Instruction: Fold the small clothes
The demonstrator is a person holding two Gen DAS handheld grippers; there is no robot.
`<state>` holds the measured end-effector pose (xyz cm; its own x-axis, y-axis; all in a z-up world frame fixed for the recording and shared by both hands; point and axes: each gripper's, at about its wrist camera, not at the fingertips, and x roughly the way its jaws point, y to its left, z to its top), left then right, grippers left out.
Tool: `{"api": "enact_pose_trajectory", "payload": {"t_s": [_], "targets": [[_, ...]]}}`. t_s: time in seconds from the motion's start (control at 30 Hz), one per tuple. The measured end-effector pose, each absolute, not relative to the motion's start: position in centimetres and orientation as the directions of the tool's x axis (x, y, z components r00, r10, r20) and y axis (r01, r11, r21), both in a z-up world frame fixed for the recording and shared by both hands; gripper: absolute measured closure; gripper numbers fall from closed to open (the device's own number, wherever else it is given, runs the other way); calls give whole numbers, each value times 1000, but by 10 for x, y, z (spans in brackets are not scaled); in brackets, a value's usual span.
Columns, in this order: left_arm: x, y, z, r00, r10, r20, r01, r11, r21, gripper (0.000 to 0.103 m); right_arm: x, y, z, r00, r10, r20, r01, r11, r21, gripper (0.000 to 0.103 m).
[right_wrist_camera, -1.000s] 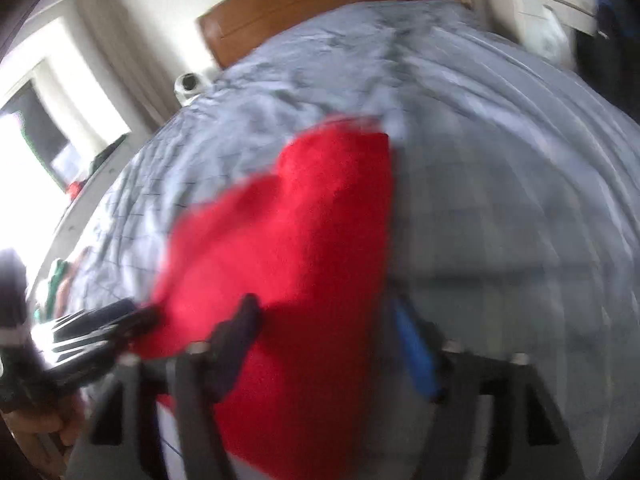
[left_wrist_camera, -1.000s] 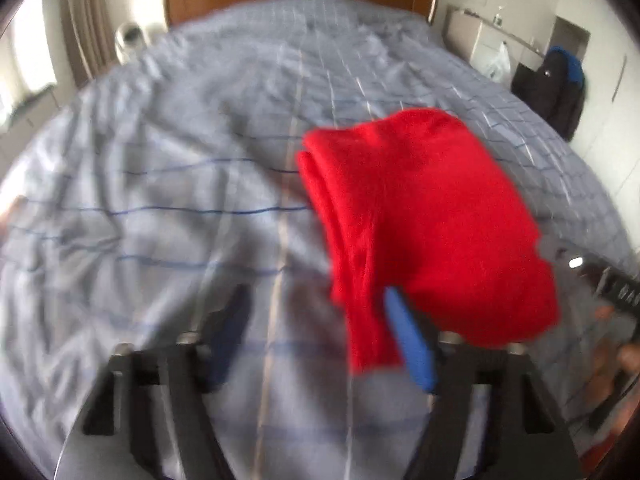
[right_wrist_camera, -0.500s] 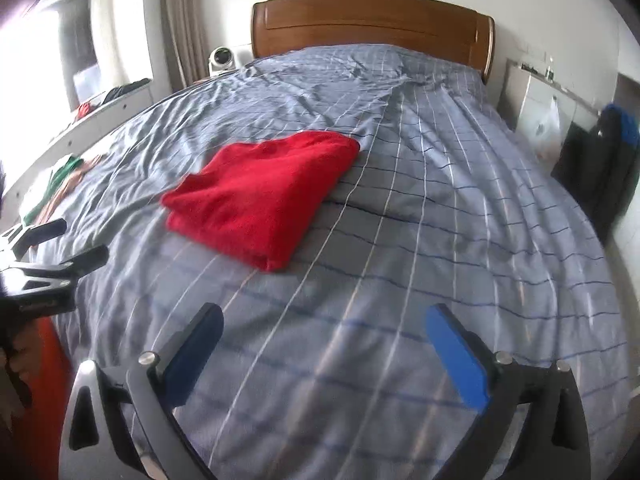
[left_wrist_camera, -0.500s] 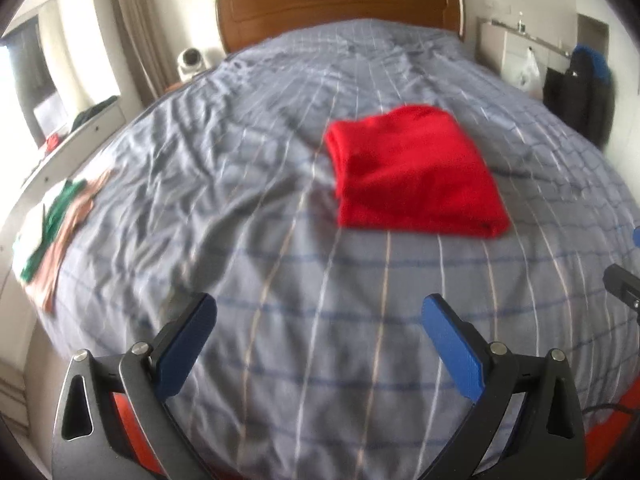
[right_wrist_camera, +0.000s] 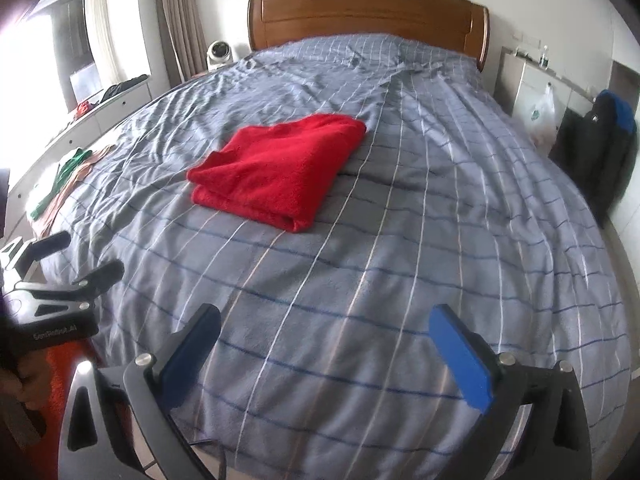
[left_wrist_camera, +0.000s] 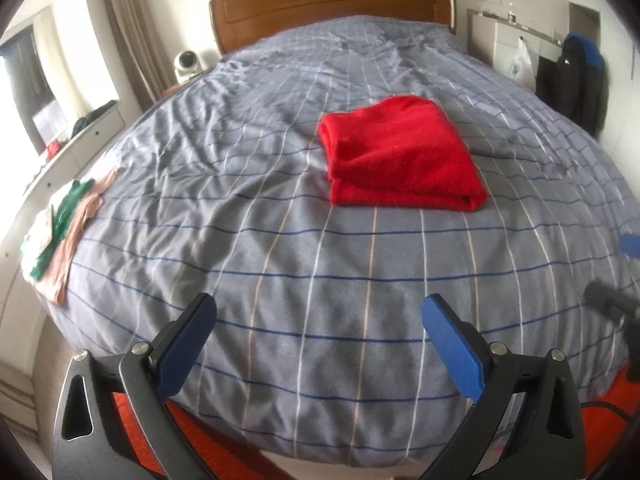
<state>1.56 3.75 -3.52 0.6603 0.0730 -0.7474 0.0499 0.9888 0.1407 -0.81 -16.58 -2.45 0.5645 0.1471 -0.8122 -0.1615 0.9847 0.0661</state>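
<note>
The red garment point(left_wrist_camera: 402, 156) lies folded into a neat, thick rectangle out in the middle of the bed point(left_wrist_camera: 280, 280), resting flat on the grey checked cover with its layered edges showing along the near side. As far as I can judge, that piece is done: nothing about it looks loose or trailing.

Both claws are held near the foot of the bed, well apart from the garment. The left claw point(left_wrist_camera: 318, 344) has just been opening and now stands spread wide with nothing between its blue pads, only bedcover beyond them. The right claw point(right_wrist_camera: 324, 354) has likewise just been opening and gapes wide and empty.

Over at the left edge of the bed a small heap of clothes point(left_wrist_camera: 60, 236) sits, green, white and pinkish pieces lying rumpled together. Those look unfolded, so I would guess they are what is left; the next move probably calls for fetching one to the open stretch of cover.
</note>
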Motion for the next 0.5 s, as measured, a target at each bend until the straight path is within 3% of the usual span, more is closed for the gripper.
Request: {"api": "enact_pose_trajectory", "payload": {"t_s": [0.2, 0.4, 0.5], "targets": [[3, 35, -24, 653, 48, -756, 148, 971, 190, 1, -24, -169, -29, 416, 136, -899, -278, 960, 17, 1], [-18, 41, 6, 686, 11, -727, 107, 987, 116, 0, -50, -177, 27, 545, 162, -823, -158, 983, 89, 1], [-26, 40, 9, 675, 17, -738, 112, 986, 125, 0, -65, -171, 28, 569, 151, -809, -70, 988, 135, 1]]}}
